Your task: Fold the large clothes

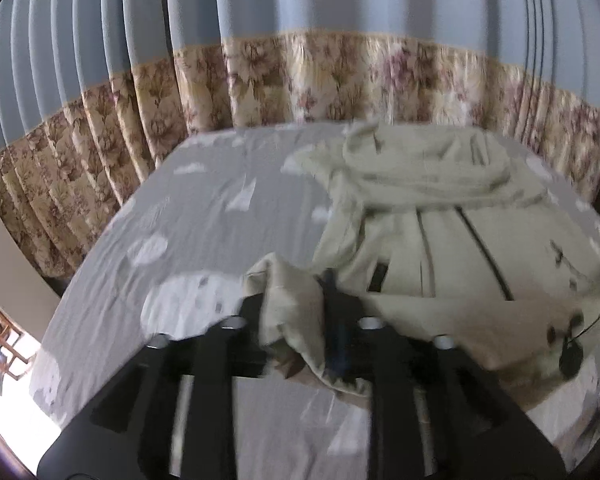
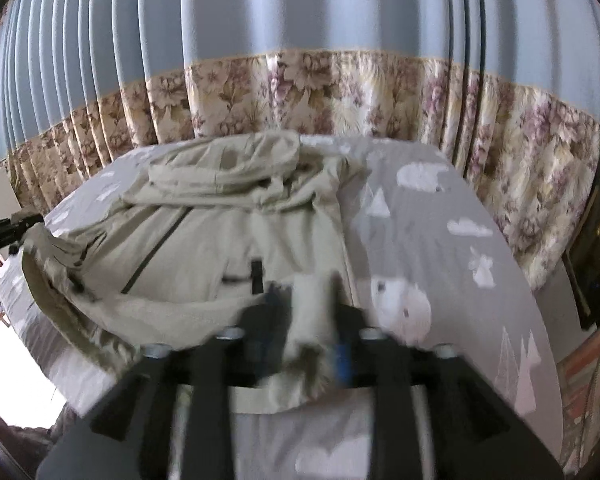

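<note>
- Curtain (image 1: pixel 260 8) – biggest thing, fills the whole top of both views, 10 to 2 o'clock; blue-grey pleats above, floral beige band below, hangs just behind the bed.
- Bed sheet (image 1: pixel 204 216) – grey w/ white cloud & bear prints, spread across the mid & lower part of both views.
- Jacket (image 1: pixel 440 240) – the task item, beige, hooded, dark zip lines; lies on the sheet, hood bunched at the far end near the curtain. In left wrist view it sits at 1–3 o'clock; in right wrist view at 9–12 o'clock. Near hem lifted & rumpled towards both tools.
- Left gripper (image 1: pixel 296 312) – at 6 o'clock, jaws partly apart, a fold of jacket cloth draped between them; blurred, can't tell if the pads press on it.
- Right gripper (image 2: pixel 304 312) – at 6 o'clock, jaws apart approx. halfway, a bunched roll of jacket hem between them; blurred too, contact w/ pads not clear.
- Wooden frame (image 1: pixel 0 340) – small, at 8 o'clock edge of left wrist view, bright light there.
</note>
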Tool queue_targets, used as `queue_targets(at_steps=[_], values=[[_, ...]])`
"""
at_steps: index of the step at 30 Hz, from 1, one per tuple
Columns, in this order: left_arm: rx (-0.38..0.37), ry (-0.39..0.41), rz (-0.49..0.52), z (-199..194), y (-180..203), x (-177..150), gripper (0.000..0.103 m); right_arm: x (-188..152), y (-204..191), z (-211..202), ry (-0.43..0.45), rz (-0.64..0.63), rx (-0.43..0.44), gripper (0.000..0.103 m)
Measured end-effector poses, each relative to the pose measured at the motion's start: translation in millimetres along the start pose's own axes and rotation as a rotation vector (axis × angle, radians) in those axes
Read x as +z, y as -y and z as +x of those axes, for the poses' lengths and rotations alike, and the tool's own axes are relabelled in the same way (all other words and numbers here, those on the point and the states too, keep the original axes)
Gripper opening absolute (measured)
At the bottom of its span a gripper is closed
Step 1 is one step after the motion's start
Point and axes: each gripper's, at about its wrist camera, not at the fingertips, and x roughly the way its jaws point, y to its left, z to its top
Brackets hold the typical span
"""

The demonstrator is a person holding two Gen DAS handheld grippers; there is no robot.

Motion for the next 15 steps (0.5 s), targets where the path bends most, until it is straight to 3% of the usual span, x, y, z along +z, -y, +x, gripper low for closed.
queue_targets(at_steps=[2,4,7,9,15], values=[[0.007,-0.001,-0.01,-9.0,-5.2,-5.7,0.079,-2.5,4.2,-8.4,0.004,0.008,-0.007,0.062],[0.056,0.043,-0.002,-23.1,-11.7,-1.4,0.09,4.6,12.5,-18.1,0.016,0.032,-0.003,0.062],[0.084,0.084,0.01,-26.4,-19.4,19.5,0.094,26.9,23.2,-20.6,0.056,0.045,0.02,0.072],[0.084,0.095,0.023,-11.6,-20.9,38.5,0.095,46.9,24.2,-3.3,0.039,0.009,0.003,0.072],[0.039,0.025,0.017,72.4,-15.2,90.6,0.095,104.4,16.8,107.4,-0.057,-0.036,0.005,0.072]])
